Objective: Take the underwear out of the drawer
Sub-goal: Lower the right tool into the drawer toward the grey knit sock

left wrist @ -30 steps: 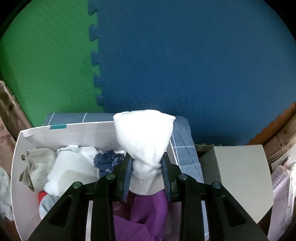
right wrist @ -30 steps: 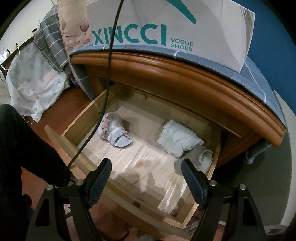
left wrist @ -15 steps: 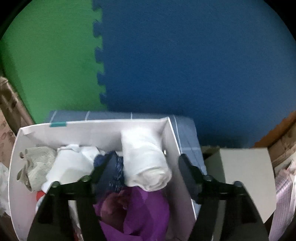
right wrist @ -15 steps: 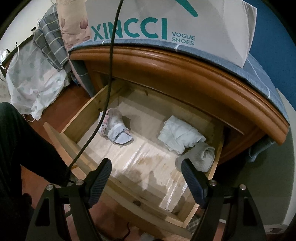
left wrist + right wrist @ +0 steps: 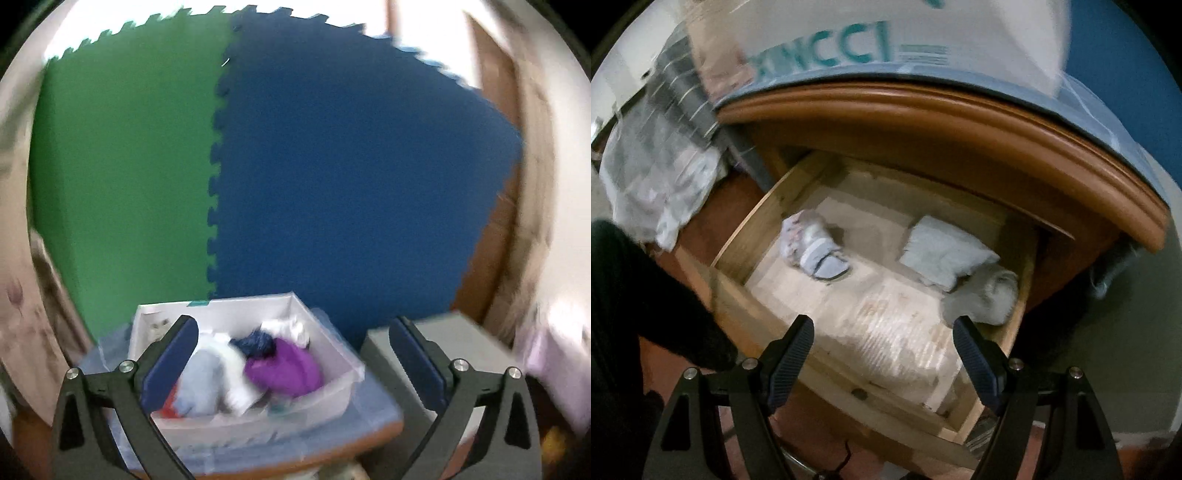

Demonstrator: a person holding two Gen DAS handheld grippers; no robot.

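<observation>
Left wrist view, blurred by motion: the left gripper (image 5: 293,354) now has its jaws spread wide with nothing between them. A second ago they pinched a rolled white piece over the white box (image 5: 332,400); they have just been opening, and the roll (image 5: 291,326) now lies inside the box near its far right corner, behind a purple piece (image 5: 284,369) and a dark blue one (image 5: 255,341). A pale grey-blue piece (image 5: 195,384) fills the box's near left. The box looks smaller and further off than before, so the gripper appears to be backing away from it. Behind the box stand a green mat (image 5: 122,166) and a blue mat (image 5: 351,184).

Judging from this, one delivery is done and the left gripper is free for another trip.

Right wrist view: the right gripper (image 5: 882,354) hovers above the open drawer (image 5: 735,295), jaws moderately wide and empty, much as in the earlier frames. Inside the drawer, from left to right, three pieces remain: a patterned grey bundle (image 5: 816,249) at the left, a folded pale piece (image 5: 942,251) toward the back right, and a grey-white roll (image 5: 986,295) against the right wall, touching the folded one. The roll lies just beyond the right jaw. A person's dark sleeve (image 5: 635,295) fills the view left of the drawer.

The task is partway along; three pieces still need lifting out.
</observation>
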